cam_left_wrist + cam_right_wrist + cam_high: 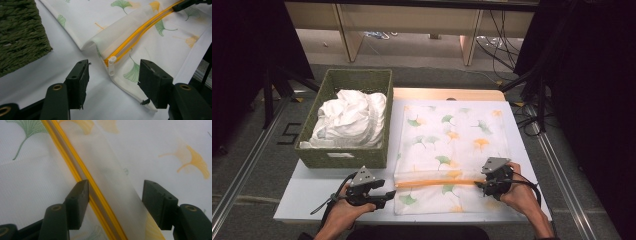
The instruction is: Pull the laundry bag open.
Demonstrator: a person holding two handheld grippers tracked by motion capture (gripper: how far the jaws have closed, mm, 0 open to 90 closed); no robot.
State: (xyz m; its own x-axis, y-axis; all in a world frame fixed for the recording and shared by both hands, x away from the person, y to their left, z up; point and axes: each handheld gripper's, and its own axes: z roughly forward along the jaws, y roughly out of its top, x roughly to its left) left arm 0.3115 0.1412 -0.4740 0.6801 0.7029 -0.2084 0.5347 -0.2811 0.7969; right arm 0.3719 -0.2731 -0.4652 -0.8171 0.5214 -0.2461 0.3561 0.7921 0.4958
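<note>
**Zipper bag between two open grippers**

While the high view lays out the whole scene, it shows the white ginkgo-print bag flat on the white tabletop, just right of a green woven basket that holds crumpled white cloth. From there the bag's orange zipper is a thin line running left to right across the near part of the bag, with the left gripper at its left end and the right gripper at its right end.

What the high view cannot resolve, the left gripper view does: a small white zipper pull sits at the near end of the zipper, in the gap between the jaws, which stand wide apart and hold nothing. The zipper's long axis runs away from this gripper toward the upper right, and the fabric beside it is raised in a soft fold. A corner of the basket shows at the upper left.

From the right gripper view, the jaws are likewise spread, straddling a ridge of translucent fabric, with the orange zipper passing diagonally just beside the left jaw.
</note>
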